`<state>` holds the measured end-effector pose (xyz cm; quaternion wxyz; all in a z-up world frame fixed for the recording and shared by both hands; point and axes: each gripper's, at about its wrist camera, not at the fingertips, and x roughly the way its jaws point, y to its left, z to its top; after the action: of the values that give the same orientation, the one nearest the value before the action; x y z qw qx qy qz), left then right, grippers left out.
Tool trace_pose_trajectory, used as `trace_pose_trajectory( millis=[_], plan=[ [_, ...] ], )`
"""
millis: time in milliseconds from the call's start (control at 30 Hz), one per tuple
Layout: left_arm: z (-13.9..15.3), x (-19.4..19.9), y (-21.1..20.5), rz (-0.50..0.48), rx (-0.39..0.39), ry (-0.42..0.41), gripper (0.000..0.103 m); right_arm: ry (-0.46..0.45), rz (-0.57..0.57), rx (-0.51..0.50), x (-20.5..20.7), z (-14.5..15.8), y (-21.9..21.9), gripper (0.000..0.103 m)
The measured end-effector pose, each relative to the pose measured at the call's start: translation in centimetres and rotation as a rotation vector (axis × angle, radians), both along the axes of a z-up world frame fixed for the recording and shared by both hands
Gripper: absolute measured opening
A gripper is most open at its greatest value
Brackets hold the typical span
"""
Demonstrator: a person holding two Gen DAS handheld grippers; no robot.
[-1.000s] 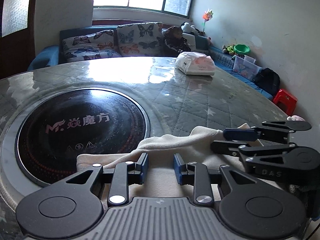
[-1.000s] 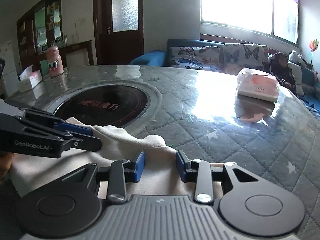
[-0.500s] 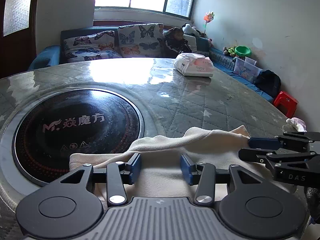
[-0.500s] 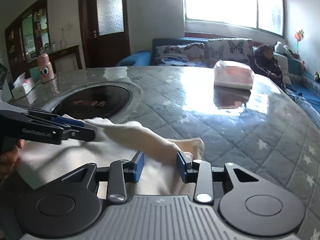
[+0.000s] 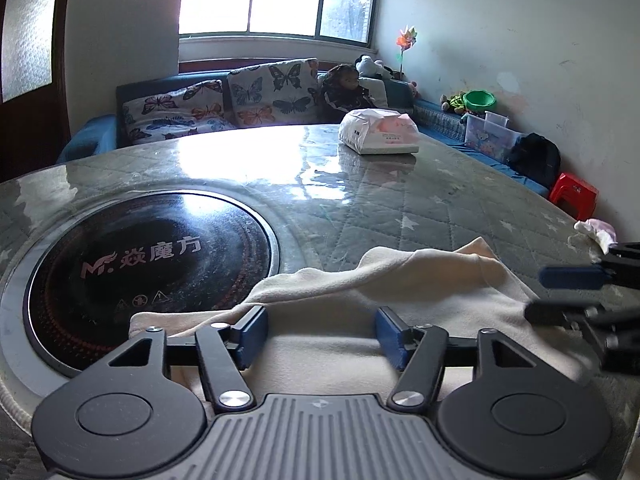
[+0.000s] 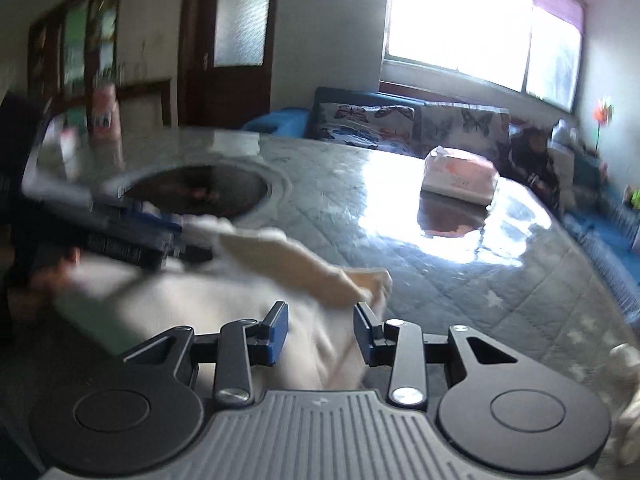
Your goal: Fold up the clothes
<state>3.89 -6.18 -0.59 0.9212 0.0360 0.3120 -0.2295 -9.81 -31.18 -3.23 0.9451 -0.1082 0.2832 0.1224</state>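
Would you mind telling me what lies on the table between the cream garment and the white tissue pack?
Nothing: between the cream garment and the tissue pack, the left wrist view shows only bare quilted table.

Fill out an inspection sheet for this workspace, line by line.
Surface: round quilted table under a glossy cover, black cooktop set in.
Job's things: cream garment, rumpled at the near edge.
Clutter: tissue pack; pink bottle, blurred; small crumpled cloth.
Tongs: left tongs have just been opening, jaws wide over the garment, not pinching; right tongs part open, garment between the jaws.
Cables: nothing seen.
Surroundings: sofa with butterfly cushions, window, red stool.
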Motion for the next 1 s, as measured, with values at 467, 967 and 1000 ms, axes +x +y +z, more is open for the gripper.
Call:
trace_pose_trajectory(
  millis=[467,967,1000],
  plan=[
    [-0.4,0.3,0.3,0.028,-0.012,0.006,0.08,-0.125,0.009,-0.116,-2.7,-1.6,-0.7,0.057],
    [2.4,-4.2,3.1,0.016,-0.037,-0.099,0.076,-0.207,0.053,-0.111,-2.8,0.7,1.6,0.082],
    [2.6,-4.9,3.3,0.009,-0.028,-0.106,0.07,-0.212,0.075,-0.113,-2.8,0.8,2.2,0.082]
  ],
)
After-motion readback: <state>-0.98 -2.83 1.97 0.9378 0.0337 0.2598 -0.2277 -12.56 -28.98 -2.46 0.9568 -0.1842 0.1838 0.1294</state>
